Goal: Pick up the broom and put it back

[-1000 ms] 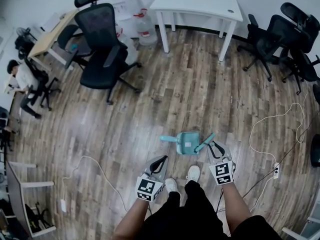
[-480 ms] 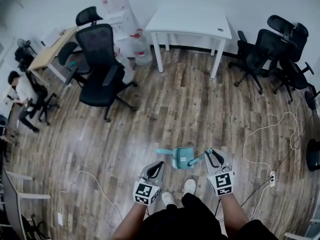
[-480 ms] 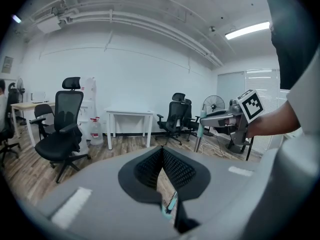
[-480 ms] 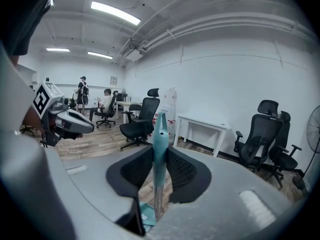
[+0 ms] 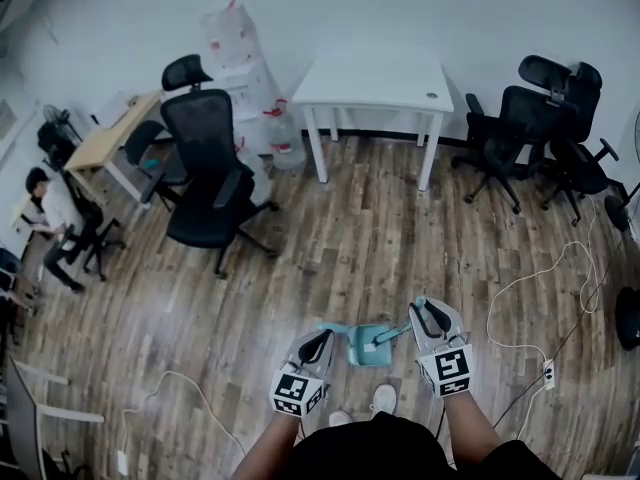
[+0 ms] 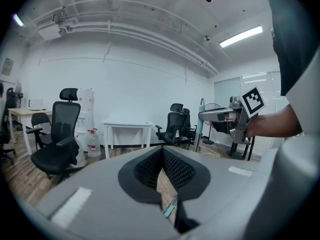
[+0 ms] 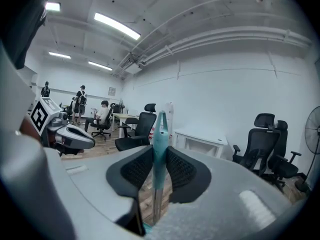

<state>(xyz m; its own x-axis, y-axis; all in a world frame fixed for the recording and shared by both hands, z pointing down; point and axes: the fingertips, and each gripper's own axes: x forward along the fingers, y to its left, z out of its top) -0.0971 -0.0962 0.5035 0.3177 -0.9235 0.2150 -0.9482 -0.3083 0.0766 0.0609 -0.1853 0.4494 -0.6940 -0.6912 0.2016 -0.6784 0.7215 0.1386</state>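
Its own view shows right gripper (image 7: 160,153) pinching the broom handle (image 7: 161,129); left gripper (image 6: 162,153) pressed together.

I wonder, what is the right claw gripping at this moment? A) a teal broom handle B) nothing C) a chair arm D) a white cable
A: the right gripper view shows the right claw closed on the teal broom handle, which stands upright between its two sides.

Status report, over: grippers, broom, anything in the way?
Right gripper shut on broom handle. Left gripper shut, empty. Dustpan at its lower end; power strip off right.
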